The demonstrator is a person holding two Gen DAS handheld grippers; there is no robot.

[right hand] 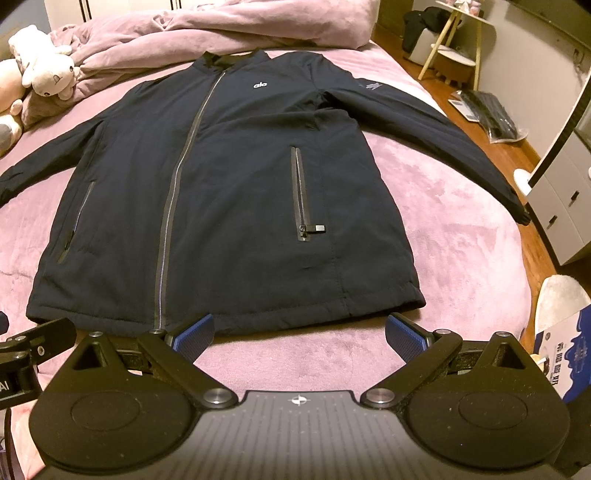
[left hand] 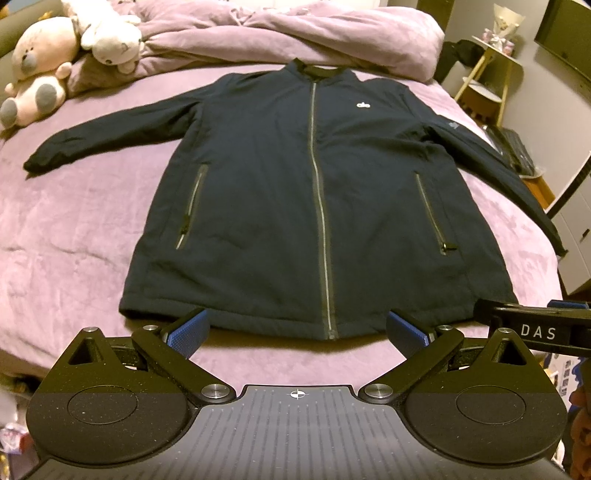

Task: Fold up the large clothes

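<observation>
— Where are the two tools just now?

— Both at the foot of the bed. The left tool (left hand: 297, 334) has its blue pads spread wide, holding nothing, poised just short of the jacket's hem. The right tool (right hand: 298, 334) is spread the same way, empty too, near the hem on the other side of the zip.

— And the jacket itself?

— The dark navy jacket (left hand: 317, 192) lies flat, front up, on the pink bed cover (left hand: 74, 236). It's zipped right up, collar toward the head of the bed, hem toward the tools. Both sleeves are stretched out to the sides; the one on the right reaches to the bed's edge. There's a small white logo on the chest and a zipped pocket on each side.

— Anything else around?

— A rumpled pink duvet (left hand: 295, 33) is heaped beyond the collar, and plush toys (left hand: 44, 62) sit at the far left corner. A yellow-legged side stand (right hand: 454, 40) is off past the right edge of the bed.
</observation>
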